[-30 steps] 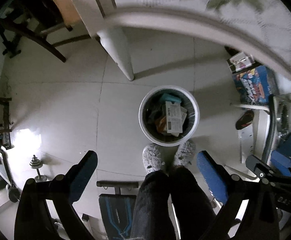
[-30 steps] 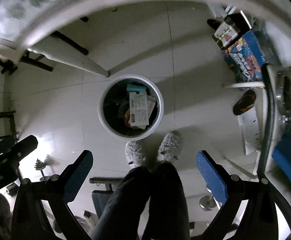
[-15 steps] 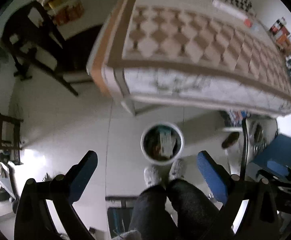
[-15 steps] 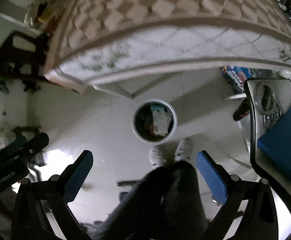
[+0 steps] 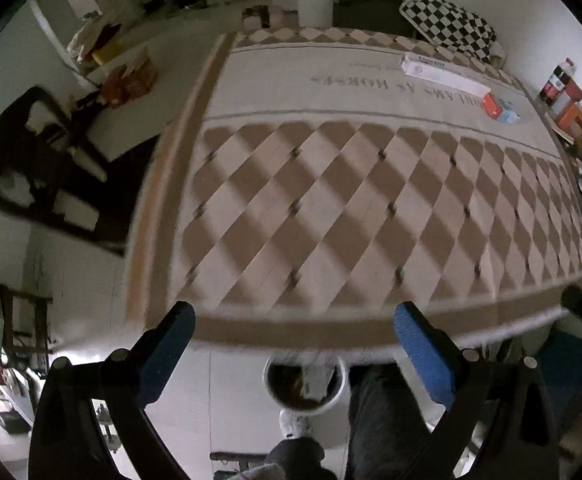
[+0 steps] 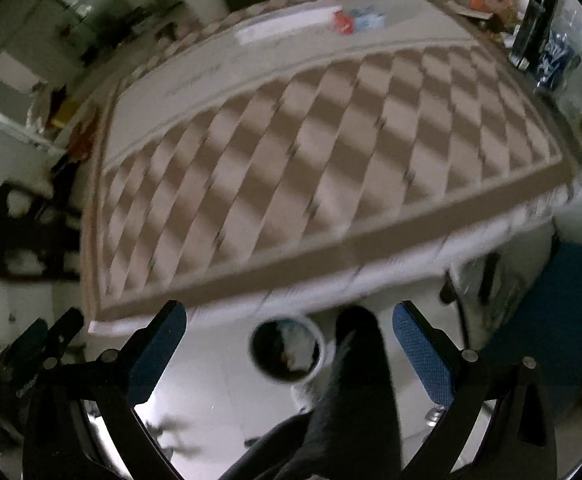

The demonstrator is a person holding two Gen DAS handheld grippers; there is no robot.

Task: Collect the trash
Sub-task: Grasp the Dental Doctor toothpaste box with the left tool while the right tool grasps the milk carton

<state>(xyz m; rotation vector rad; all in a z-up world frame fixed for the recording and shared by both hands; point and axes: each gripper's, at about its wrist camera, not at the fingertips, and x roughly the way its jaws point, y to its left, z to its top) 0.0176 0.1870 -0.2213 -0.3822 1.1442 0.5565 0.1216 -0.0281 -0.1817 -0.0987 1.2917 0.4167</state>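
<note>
Two light, crushable cartons, a long white box (image 5: pixel 445 72) and a small red-blue one (image 5: pixel 500 109), are seen at one o'clock on the table (image 5: pixel 331 208), best pinched across their narrow sides by the empty, spread left gripper (image 5: pixel 291 344) and right gripper (image 6: pixel 289 334).

Left claw (image 5: pixel 294 330) and right claw (image 6: pixel 289 326) both wide open, empty.

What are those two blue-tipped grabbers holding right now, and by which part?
Nothing. The left gripper and the right gripper both have their jaws spread wide with nothing between them, above the table edge and trash bin.
</note>
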